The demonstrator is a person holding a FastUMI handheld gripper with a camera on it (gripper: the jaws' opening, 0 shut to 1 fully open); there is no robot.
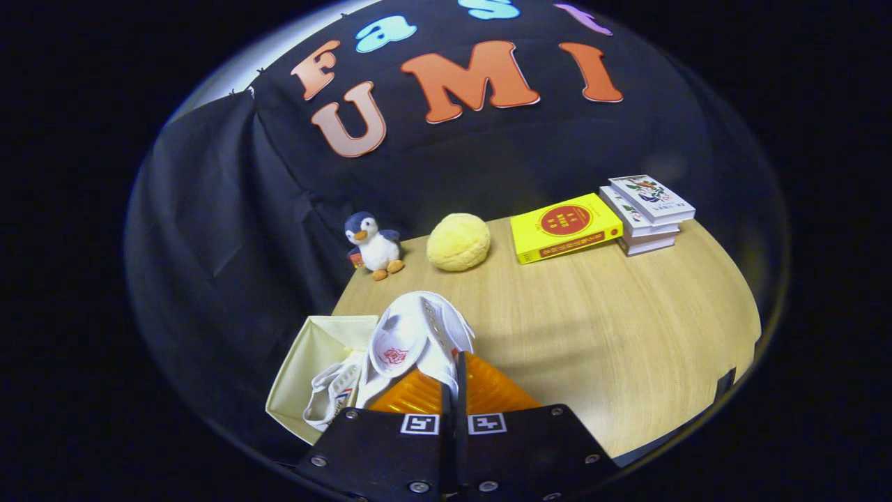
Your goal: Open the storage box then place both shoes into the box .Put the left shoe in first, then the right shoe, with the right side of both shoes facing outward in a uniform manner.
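Two white shoes are at the near left corner of the table. One shoe [417, 341] is held up at the tips of the tongs [453, 383], its opening facing the camera so the insole with a red print shows; the two fingers are closed almost together on its rim, with only a thin slit left between them. This shoe hangs just above the open storage box [306, 362], a pale cream fabric box that sits at the table's left edge, against the black cloth. The second shoe [333, 397] already lies inside the box, low and to the left of the fingers, its laces and a small tag visible.

Beyond the fingers stretches the light wooden table [592, 328]. At its far edge, near the cloth wall, stands a small stuffed penguin [374, 244], upright. Just to its right rests a round yellow plush ball [458, 241]. Further right lies a yellow book [564, 226] with a red circle on its cover, and touching it on the right is a stack of white books [648, 213].
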